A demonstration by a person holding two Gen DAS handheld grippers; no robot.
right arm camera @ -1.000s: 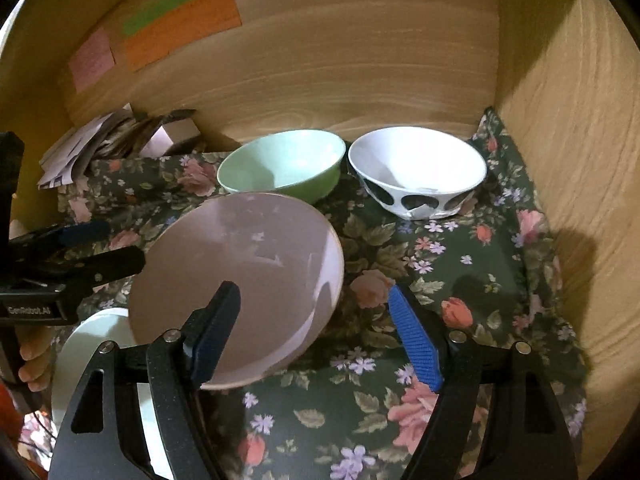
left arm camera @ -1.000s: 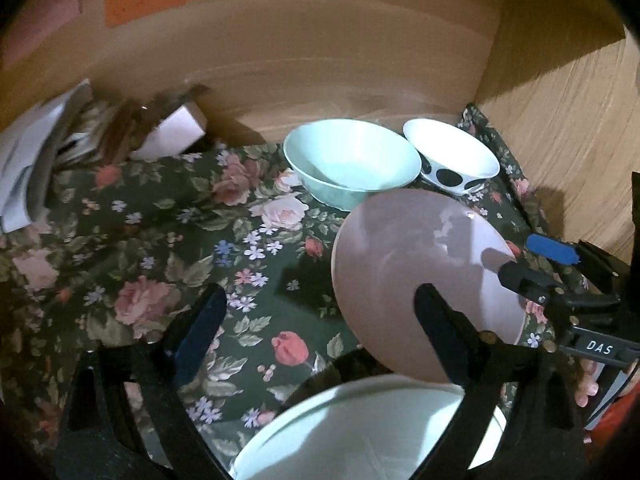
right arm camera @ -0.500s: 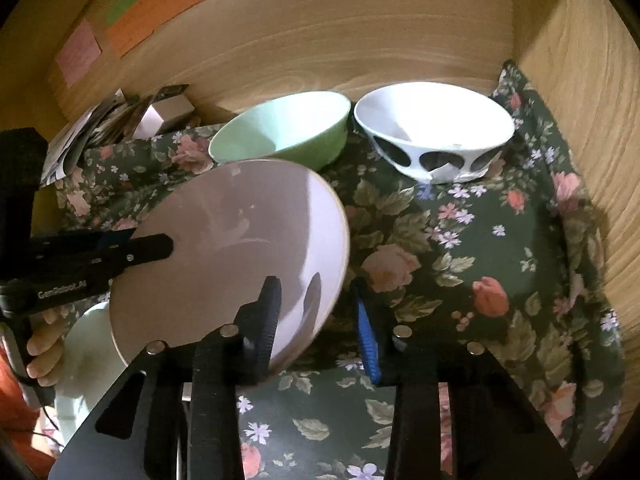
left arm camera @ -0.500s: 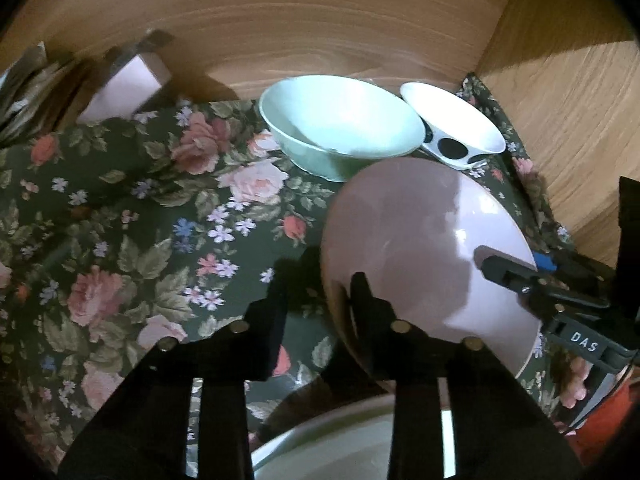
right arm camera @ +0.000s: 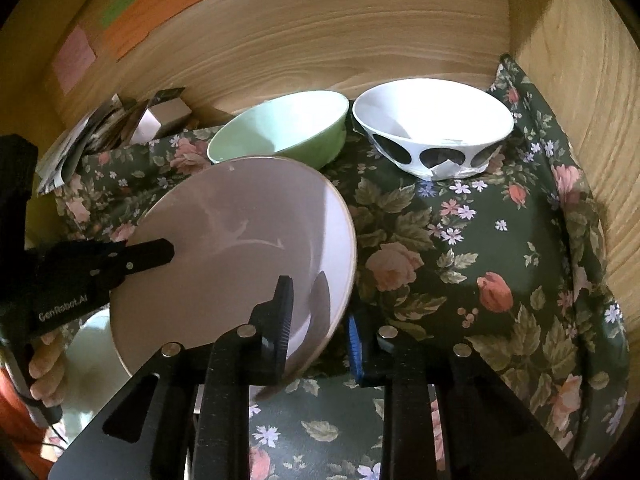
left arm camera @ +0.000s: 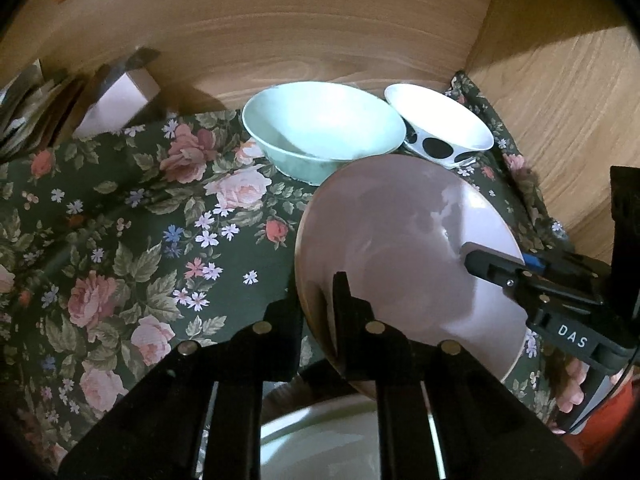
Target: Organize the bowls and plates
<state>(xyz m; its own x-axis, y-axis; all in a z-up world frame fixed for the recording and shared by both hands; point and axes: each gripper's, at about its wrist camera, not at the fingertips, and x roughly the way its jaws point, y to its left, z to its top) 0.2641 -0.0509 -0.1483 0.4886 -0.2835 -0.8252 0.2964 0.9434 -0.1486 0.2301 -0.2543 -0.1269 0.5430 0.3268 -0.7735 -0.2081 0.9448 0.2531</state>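
A pink plate (left arm camera: 404, 256) (right arm camera: 244, 248) is held tilted above the floral cloth (left arm camera: 132, 232) (right arm camera: 460, 248). My left gripper (left arm camera: 316, 320) (right arm camera: 170, 250) is shut on its left rim. My right gripper (right arm camera: 320, 320) (left arm camera: 472, 256) is shut on its right rim. Behind the plate stand a mint green bowl (left arm camera: 320, 128) (right arm camera: 280, 128) and a white bowl with black spots (left arm camera: 440, 128) (right arm camera: 432, 124), side by side against the wooden back wall. A white plate (left arm camera: 320, 440) (right arm camera: 88, 360) lies below the pink one at the front.
Wooden walls close the back and right side (right arm camera: 580, 60). A small box and papers (left arm camera: 112, 96) (right arm camera: 156, 120) lie at the back left. Coloured sticky notes (right arm camera: 152, 16) hang on the back wall.
Both grippers have closed on the pink plate's rim, left and right. The plate has tilted and come a little nearer the cameras.
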